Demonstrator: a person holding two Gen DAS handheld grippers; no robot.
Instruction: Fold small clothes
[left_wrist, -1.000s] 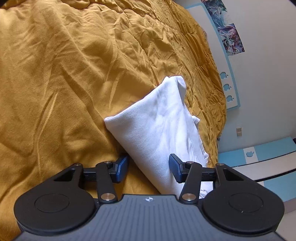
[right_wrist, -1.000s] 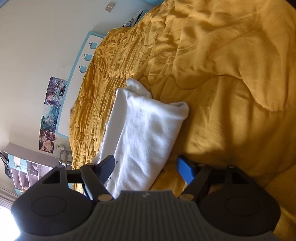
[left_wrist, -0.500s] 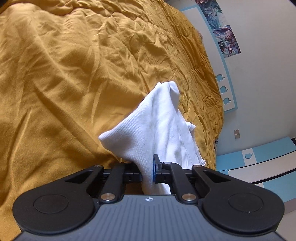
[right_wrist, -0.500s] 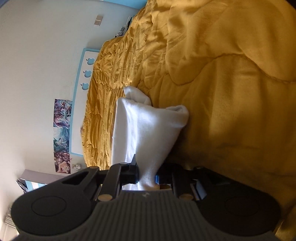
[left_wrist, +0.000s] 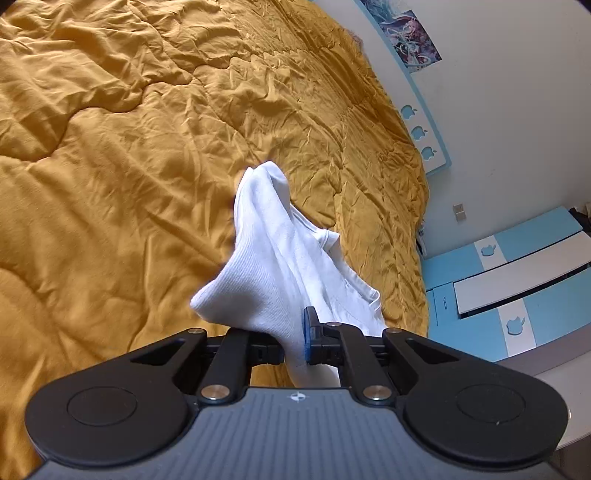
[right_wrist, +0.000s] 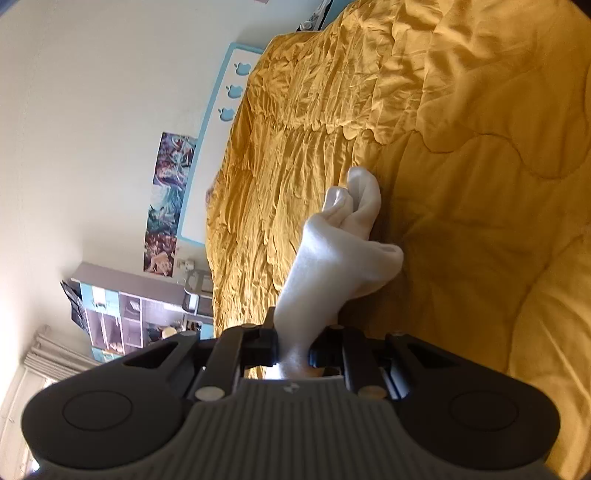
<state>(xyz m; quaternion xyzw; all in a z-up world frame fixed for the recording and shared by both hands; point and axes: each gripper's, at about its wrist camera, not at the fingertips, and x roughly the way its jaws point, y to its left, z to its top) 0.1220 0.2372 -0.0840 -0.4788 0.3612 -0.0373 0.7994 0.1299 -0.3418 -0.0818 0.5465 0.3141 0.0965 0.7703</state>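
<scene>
Your left gripper (left_wrist: 293, 343) and right gripper (right_wrist: 293, 347) each clamp the white garment (left_wrist: 280, 266); only the right view shows the shelf unit (right_wrist: 136, 314).

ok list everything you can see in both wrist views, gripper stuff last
white garment: one, white, bunched and pinched at two near corners, far end towards the quilt
quilt: one, mustard yellow, wrinkled, covers the bed under the garment
headboard panel: one, white with light blue edge and apple cut-outs, on the wall beside the bed
posters: a strip, multicoloured, on the wall next to the panel
cabinet: one, light blue and white, beyond the bed's end
shelf unit: one, grey and blue, far corner, contents too small to tell
curtain: one, pale, by a bright window
left gripper: one, black with blue pads, shut on the garment
right gripper: one, black, shut on the garment
</scene>
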